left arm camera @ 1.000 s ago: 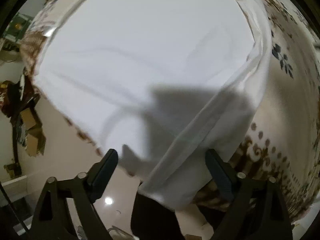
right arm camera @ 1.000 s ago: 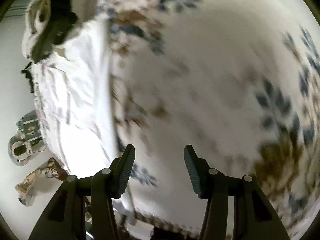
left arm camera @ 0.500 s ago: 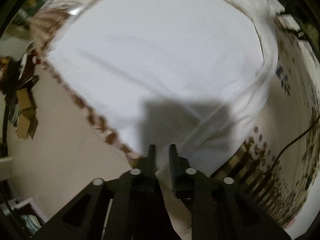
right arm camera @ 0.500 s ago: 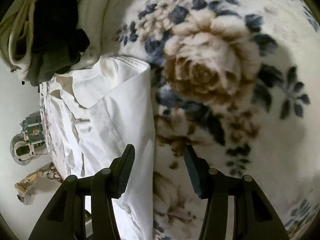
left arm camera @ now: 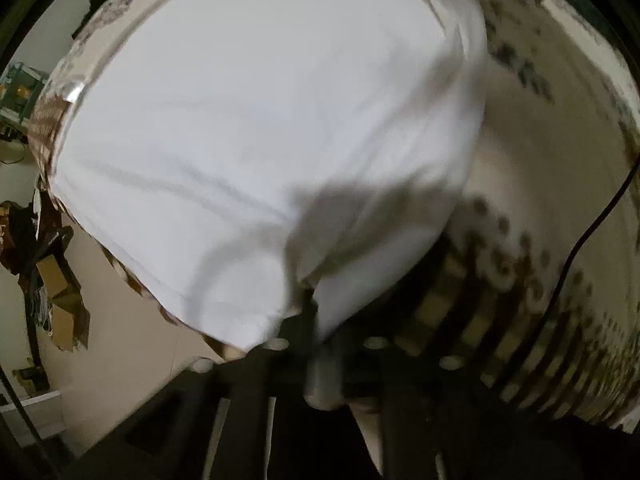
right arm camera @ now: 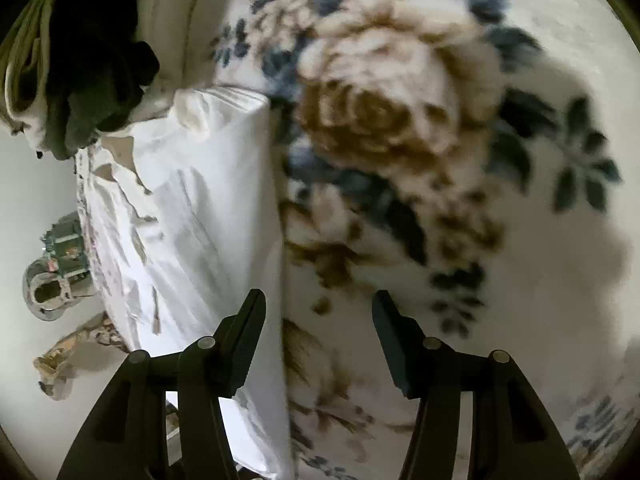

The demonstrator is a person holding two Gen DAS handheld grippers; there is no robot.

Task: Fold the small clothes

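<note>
Left wrist: tongs (left arm camera: 310, 312) pinch white garment's (left arm camera: 260, 120) corner

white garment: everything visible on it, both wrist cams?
The white garment is thin, plain cloth, spread mostly flat with soft creases on the floral blanket. Its near corner is bunched and pinched in the left gripper, whose jaws have just been closing. The right view shows a straight folded edge; the open right gripper straddles it.

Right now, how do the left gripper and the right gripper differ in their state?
The left gripper has just closed and is shut on a bunched corner of the white garment; the right gripper stands open with nothing held. The left gripper is blurred in its view, over the cloth; the right gripper looks sharp, above the garment's edge and the floral blanket. Both have black fingers.
</note>
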